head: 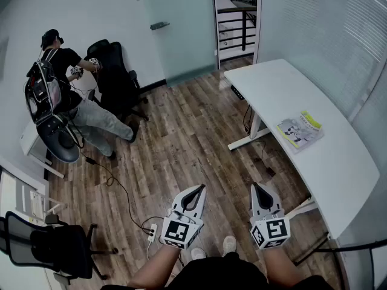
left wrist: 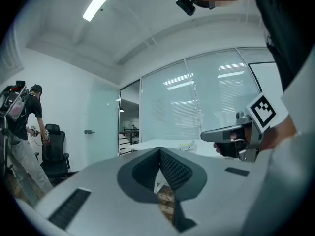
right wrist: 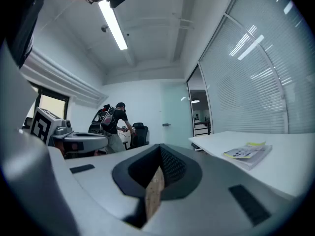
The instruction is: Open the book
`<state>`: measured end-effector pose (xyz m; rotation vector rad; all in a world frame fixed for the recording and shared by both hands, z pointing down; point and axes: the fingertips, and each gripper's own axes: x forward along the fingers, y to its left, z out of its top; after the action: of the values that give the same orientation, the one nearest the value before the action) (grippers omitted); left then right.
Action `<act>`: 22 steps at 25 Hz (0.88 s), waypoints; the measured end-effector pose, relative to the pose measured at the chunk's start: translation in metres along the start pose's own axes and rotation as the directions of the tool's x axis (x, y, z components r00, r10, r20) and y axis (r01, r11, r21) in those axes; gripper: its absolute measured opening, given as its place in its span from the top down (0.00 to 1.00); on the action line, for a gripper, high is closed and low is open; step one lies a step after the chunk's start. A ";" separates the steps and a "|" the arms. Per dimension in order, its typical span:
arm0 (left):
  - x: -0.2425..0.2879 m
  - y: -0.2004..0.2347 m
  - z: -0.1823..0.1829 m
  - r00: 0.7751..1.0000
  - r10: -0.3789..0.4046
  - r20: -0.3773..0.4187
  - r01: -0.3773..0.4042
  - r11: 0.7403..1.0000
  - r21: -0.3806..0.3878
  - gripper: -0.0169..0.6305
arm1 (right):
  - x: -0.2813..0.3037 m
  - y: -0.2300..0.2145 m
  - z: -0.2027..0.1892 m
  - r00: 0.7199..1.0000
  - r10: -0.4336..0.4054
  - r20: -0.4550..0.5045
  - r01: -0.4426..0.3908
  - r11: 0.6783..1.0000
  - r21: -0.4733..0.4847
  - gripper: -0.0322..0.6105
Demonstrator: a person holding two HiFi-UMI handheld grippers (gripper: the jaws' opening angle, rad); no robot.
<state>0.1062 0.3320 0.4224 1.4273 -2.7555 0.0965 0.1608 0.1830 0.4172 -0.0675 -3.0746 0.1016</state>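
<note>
We hold both grippers level above the brown wooden floor (head: 181,144), short of the long white desk (head: 338,162). The left gripper (head: 200,188) and the right gripper (head: 254,186) each have their jaws pressed together, with nothing between them. The thin closed book with a yellow-and-white illustrated cover (head: 299,130) lies flat on the desk, ahead and to the right of both and well apart from them. The right gripper is the nearer. We judge its long axis to run across the desk, though we cannot be sure. The head view shows the cover. Only the right gripper view shows the book's shut side edge.
</note>
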 end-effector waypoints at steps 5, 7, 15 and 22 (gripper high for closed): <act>0.016 -0.001 0.002 1.000 -0.018 -0.019 0.018 0.999 0.029 0.95 | 0.015 -0.003 -0.004 0.999 0.032 0.005 -0.031 0.999 -0.036 0.95; 0.018 -0.003 -0.008 0.999 -0.012 -0.033 0.014 0.999 0.034 0.95 | 0.013 -0.006 -0.015 0.999 0.045 -0.015 -0.045 0.999 -0.001 0.95; 0.020 -0.010 -0.015 0.999 -0.023 -0.030 0.024 0.998 0.051 0.95 | 0.013 -0.007 -0.024 0.997 0.075 -0.033 -0.074 0.997 0.016 0.95; 0.035 -0.037 -0.009 0.994 -0.093 -0.048 0.096 0.994 0.049 0.95 | 0.010 -0.013 -0.008 0.996 0.086 0.017 -0.086 0.996 0.002 0.94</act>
<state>0.1166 0.2828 0.4347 1.5451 -2.6630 0.1948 0.1505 0.1706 0.4267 -0.2005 -3.0882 0.1112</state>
